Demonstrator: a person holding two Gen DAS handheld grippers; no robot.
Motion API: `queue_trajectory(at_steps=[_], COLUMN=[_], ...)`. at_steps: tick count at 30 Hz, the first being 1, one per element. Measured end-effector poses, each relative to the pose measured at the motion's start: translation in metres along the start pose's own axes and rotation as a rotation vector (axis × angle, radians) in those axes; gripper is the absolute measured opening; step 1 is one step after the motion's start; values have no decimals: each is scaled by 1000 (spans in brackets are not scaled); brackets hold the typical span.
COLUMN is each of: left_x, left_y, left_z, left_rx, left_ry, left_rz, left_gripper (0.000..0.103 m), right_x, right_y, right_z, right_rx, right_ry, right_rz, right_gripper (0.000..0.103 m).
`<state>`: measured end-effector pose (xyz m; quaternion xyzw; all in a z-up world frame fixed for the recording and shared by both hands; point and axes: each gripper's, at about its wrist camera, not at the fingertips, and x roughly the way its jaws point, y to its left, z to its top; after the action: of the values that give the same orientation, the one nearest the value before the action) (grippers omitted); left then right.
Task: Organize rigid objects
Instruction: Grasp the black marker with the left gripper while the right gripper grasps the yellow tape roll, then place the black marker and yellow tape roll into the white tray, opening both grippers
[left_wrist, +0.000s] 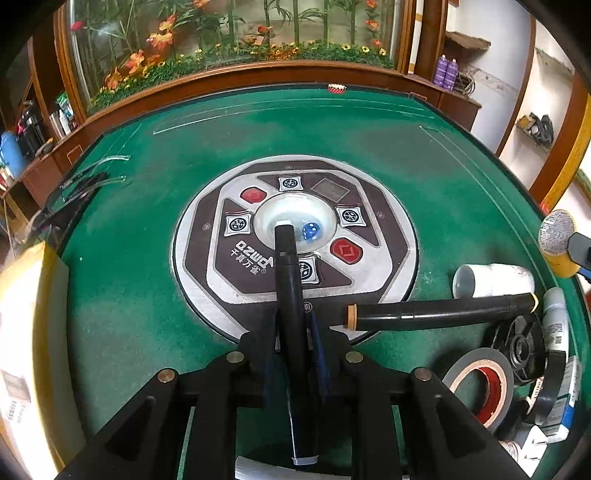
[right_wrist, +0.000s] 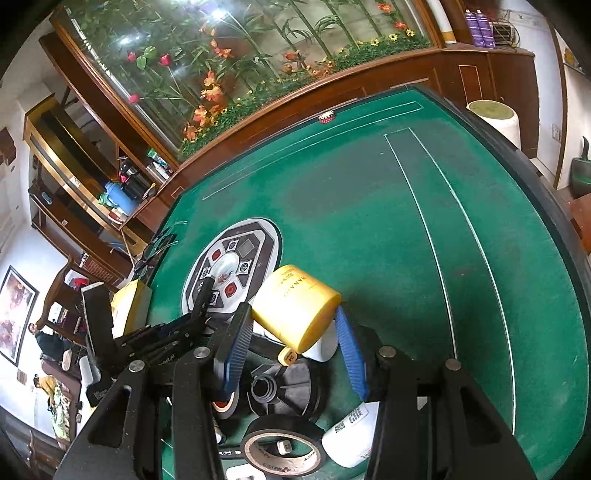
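- Pinching a black tube (left_wrist: 291, 295) in the left tool (left_wrist: 293, 332), tip over the counter's (left_wrist: 369, 155) centre dome.
- Clamping a yellow tape roll (right_wrist: 295, 308) in the right tool (right_wrist: 291, 343), lifted.
- Waiting unsorted near the right edge: second black tube (left_wrist: 436, 314), white cup (left_wrist: 491, 280), grey tape (left_wrist: 480, 384), white bottle (left_wrist: 554, 321).

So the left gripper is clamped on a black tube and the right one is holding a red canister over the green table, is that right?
Not quite: the canister between the right gripper's fingers is yellow, not red, as the right wrist view shows. The rest holds: the left gripper is clamped on a black tube, over the green table.
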<state>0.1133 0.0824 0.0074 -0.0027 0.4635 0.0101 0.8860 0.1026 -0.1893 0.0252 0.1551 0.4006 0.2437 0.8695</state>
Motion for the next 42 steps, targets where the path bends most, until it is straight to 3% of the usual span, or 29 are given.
queue_trajectory(at_steps=[4, 7, 10, 17, 24, 32, 36, 42], left_x=[-1, -4, -18, -73, -134, -171, -168, -158], left_y=[-7, -1, 3, 19, 62, 135, 168, 209], left_z=[-2, -6, -9, -19, -47, -101, -130, -157], left_rx=[9, -46, -77, -146, -220, -331, -401, -498], left_ry=[-28, -32, -69, -187, -298, -331, -304, -279], left_rz=[31, -42, -67, -126, -121, 5, 56, 114], left_gripper=[14, 14, 14, 14, 14, 14, 14, 15], right_x=[-1, -3, -4, -5, -1, 25, 43, 81], right_y=[1, 3, 4, 21, 60, 153, 223, 306], right_z=[0, 0, 0, -7, -23, -66, -89, -120], right_rx=[-6, -10, -13, -80, -231, -394, -479, -573], right_ry=[2, -4, -10, -22, -40, 94, 183, 267], right_rz=[5, 6, 8, 20, 68, 214, 324, 379], right_gripper=[45, 45, 45, 45, 44, 44, 44, 44])
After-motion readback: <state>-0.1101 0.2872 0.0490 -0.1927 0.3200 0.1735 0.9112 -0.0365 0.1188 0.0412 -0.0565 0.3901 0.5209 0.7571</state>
